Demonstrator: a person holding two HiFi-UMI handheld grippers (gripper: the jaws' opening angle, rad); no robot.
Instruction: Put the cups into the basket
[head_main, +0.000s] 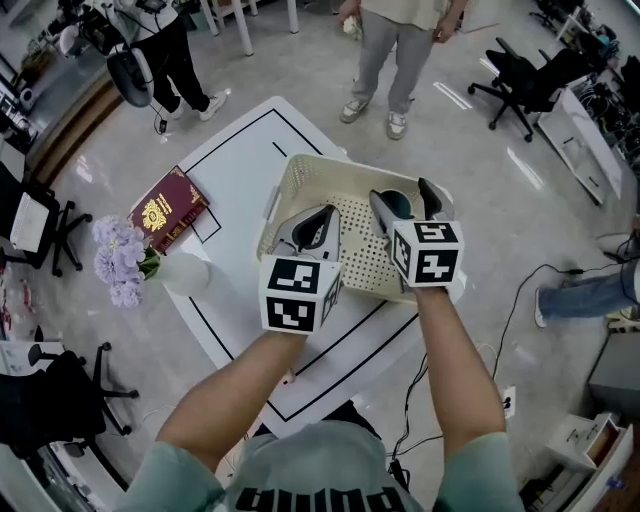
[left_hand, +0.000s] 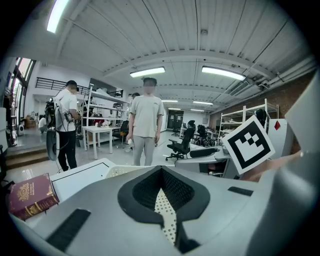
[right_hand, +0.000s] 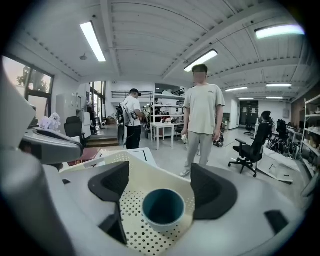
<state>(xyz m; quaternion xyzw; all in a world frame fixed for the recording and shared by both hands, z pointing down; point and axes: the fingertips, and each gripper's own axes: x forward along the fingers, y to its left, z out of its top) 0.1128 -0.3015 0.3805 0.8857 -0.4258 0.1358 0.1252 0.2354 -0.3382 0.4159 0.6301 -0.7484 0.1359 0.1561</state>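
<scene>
Inside cream perforated plastic basket (head_main: 292, 185): teal round cup (right_hand: 162, 209) upright
right gripper (right_hand: 160, 186) spread; left gripper (left_hand: 161, 174) pressed together; clipped rim could topple cup

Left of the left gripper (head_main: 322, 222), a dark red book (head_main: 168, 208) lies on the white table (head_main: 240, 150). Purple flowers (head_main: 118, 262) in a white vase (head_main: 185, 273) sit behind it. Ahead of the gripper stands a person (head_main: 400, 50), with an office chair (head_main: 525, 80) far to the right.

Bright, even overhead light from ceiling tubes (left_hand: 148, 72); glare streaks on the floor (head_main: 455, 95). Gripper views fisheye, black vignetted corners. Up close, left gripper (left_hand: 161, 186) and right gripper (right_hand: 162, 189) bodies look soft. Shadows faint.
</scene>
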